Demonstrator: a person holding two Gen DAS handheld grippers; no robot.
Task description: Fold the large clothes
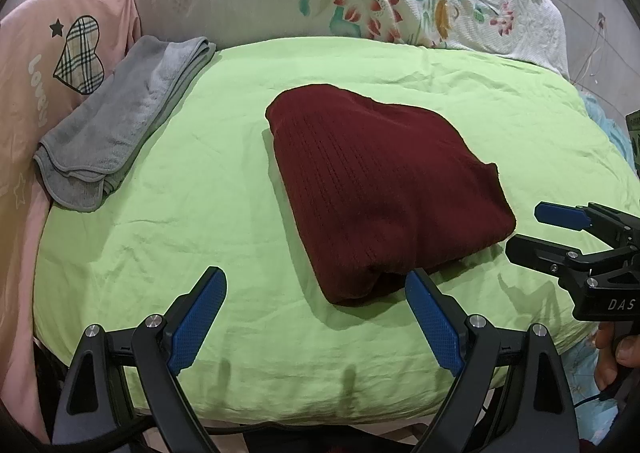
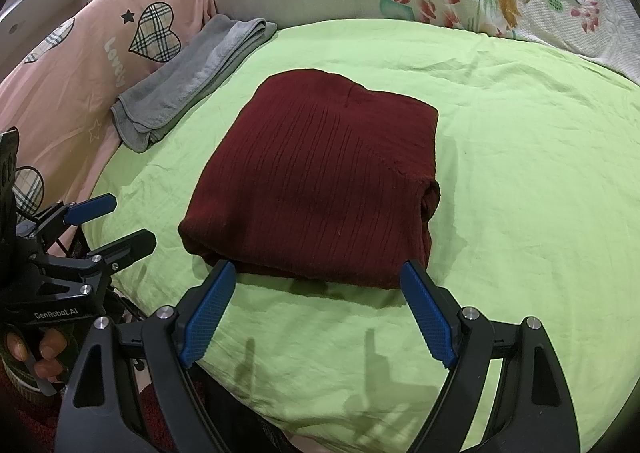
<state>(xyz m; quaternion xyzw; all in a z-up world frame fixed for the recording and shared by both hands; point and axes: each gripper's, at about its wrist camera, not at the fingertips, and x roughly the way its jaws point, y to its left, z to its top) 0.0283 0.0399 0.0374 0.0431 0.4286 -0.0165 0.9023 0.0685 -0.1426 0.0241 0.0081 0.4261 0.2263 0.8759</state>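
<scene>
At six o'clock of the folded maroon sweater [image 2: 316, 181], both grippers, left gripper [image 1: 316, 317] and right gripper [image 2: 318, 309], are hovering agape and empty; any nudge risks unravelling its loose right-hand layers.

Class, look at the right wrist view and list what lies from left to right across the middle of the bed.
Pink bedding → grey towel → dark red sweater → bare green sheet.

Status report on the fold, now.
Left gripper open, empty. Right gripper open, empty. Sweater folded on green sheet, untouched. Grey towel off to side, nothing in the way.
</scene>
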